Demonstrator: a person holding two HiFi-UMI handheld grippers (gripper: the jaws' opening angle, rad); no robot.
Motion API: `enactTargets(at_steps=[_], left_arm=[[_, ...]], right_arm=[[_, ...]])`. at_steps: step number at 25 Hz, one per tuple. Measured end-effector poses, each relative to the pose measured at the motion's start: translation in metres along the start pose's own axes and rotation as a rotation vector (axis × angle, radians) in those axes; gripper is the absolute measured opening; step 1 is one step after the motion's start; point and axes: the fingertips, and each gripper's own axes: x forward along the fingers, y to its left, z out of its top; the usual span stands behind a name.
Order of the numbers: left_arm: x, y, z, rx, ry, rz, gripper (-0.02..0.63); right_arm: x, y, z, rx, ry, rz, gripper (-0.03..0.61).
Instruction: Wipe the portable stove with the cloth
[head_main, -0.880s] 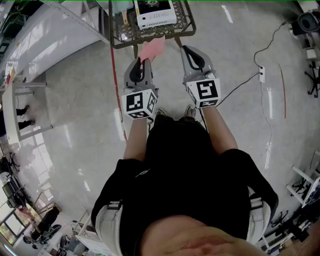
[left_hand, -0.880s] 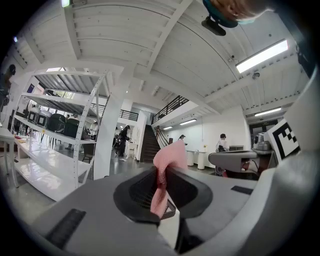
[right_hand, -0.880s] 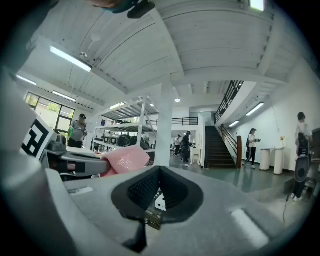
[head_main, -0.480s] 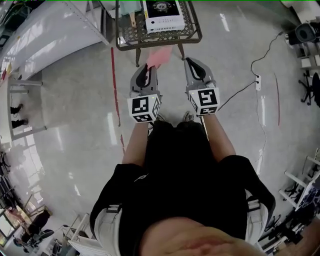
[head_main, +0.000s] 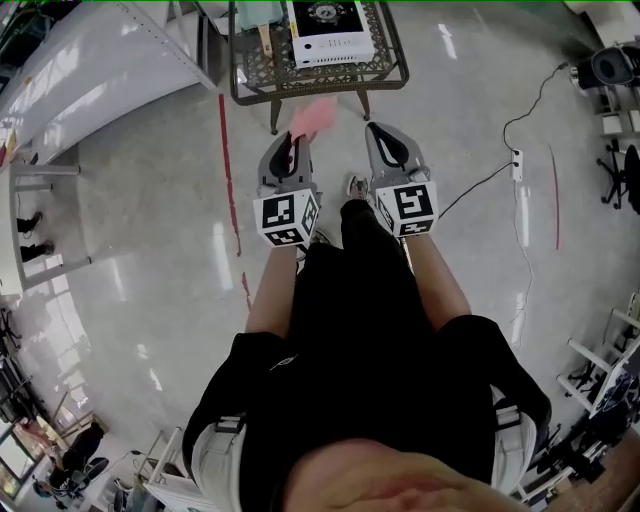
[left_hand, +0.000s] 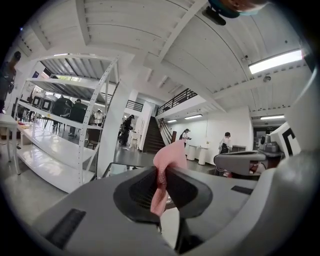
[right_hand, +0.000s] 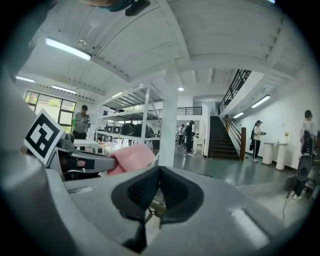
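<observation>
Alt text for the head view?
Seen from above, a person in black holds out the left hand-held gripper, clamping a pink cloth, and the right hand-held gripper, shut and empty. A white portable stove sits on a small table ahead.

Grey two-jaw left gripper (head_main: 288, 150) held forward, jaws pinching pink cloth (head_main: 312, 120); grey two-jaw right gripper (head_main: 388, 140) alongside, jaws together, empty.

One cloth (head_main: 312, 118), one stove (head_main: 326, 30), one table (head_main: 300, 86), two grippers (head_main: 290, 142) (head_main: 386, 132).

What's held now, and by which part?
The left gripper is shut on the pink cloth, pinched partway along, one end poking out beyond the jaws. The right gripper holds nothing.
</observation>
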Motion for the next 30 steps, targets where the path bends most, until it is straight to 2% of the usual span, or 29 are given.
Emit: enactTargets(at_steps=[8, 20, 24, 30], left_arm=[[0.070, 0.028, -0.017, 0.018, 0.065, 0.054, 0.048], [0.200, 0.050, -0.034, 0.048, 0.175, 0.186, 0.046], [0.231, 0.056, -0.041, 0.039, 0.191, 0.207, 0.047], [0.249, 0.075, -0.056, 0.026, 0.235, 0.240, 0.048]], right_arm=[[0.068, -0.046, -0.019, 0.029, 0.019, 0.044, 0.003], [0.160, -0.161, -0.064, 0.145, 0.086, 0.115, 0.003], [0.182, -0.179, -0.075, 0.155, 0.109, 0.130, 0.003], [0.197, -0.189, -0.089, 0.181, 0.149, 0.132, 0.003]])
